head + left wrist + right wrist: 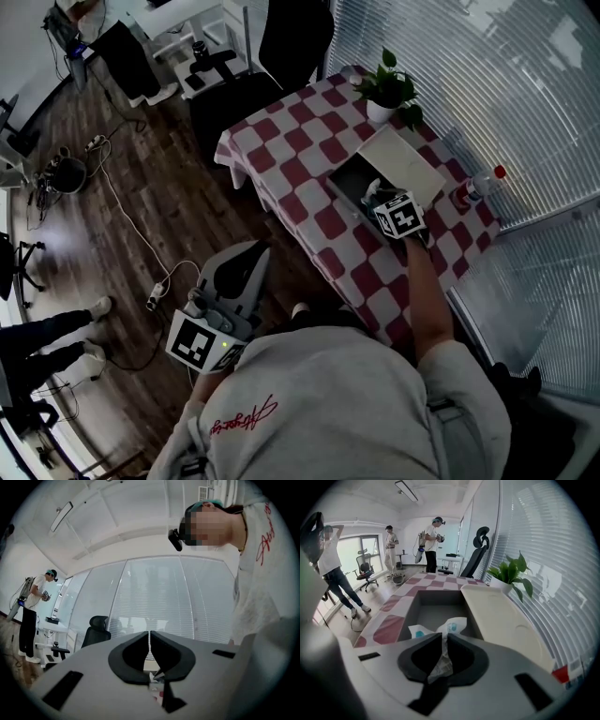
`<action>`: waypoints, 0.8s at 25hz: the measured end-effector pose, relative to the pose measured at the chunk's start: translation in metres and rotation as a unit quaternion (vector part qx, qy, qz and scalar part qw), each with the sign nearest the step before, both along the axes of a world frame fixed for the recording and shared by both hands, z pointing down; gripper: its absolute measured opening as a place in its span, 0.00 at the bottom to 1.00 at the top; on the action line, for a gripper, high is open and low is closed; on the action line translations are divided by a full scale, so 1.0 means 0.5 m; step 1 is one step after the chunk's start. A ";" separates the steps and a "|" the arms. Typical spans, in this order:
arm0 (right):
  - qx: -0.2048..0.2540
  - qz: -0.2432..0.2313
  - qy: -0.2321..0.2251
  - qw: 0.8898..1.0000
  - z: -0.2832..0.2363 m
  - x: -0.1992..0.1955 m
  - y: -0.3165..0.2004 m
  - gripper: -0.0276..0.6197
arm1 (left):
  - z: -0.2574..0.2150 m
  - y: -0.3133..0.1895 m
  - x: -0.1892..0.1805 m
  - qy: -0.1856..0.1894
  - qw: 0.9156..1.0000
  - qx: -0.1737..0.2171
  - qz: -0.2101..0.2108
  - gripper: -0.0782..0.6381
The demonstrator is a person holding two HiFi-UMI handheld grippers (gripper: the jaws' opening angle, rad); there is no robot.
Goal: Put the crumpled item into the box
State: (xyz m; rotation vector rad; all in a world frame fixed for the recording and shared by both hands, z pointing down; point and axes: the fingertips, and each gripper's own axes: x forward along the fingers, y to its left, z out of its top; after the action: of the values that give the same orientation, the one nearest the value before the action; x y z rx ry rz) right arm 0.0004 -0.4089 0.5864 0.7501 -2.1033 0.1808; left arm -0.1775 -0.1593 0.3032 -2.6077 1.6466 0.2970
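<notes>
On the table with the red and white checked cloth [281, 141] stands a dark grey box [408, 613], open at the top. Its cream lid [501, 620] is folded out to the right side, flat and touching the box's rim. Inside the box only grey walls and a grey floor show. The right gripper [442, 638] points down over the near edge of this box, and its jaws are clamped on the crumpled item [452, 625], a white wrapper with small blue marks. The wrinkled part is pinched between the pads, and the free end spreads out beyond the tips, above the near part of the opening. It is held by the gripper and does not lie in the box. A green plant [512, 573] in a white pot stands just behind the lid. The left gripper [150, 639] is held by the person's body, well apart from the table; its jaws are together with nothing between them.
</notes>
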 end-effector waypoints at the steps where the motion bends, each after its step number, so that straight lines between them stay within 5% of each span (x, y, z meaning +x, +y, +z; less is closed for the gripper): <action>1: -0.002 0.000 0.002 1.000 0.002 0.001 0.001 0.11 | 0.000 0.000 0.002 0.001 1.000 -0.001 0.001 0.14; 20: -0.022 -0.011 0.055 0.998 0.032 0.004 0.004 0.11 | 0.000 0.017 0.022 0.004 1.000 -0.006 0.005 0.14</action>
State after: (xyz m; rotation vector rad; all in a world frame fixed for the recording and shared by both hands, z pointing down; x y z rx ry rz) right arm 0.0023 -0.4067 0.6021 0.6947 -1.9955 0.1697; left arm -0.1665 -0.1509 0.3034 -2.6283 1.6426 0.2989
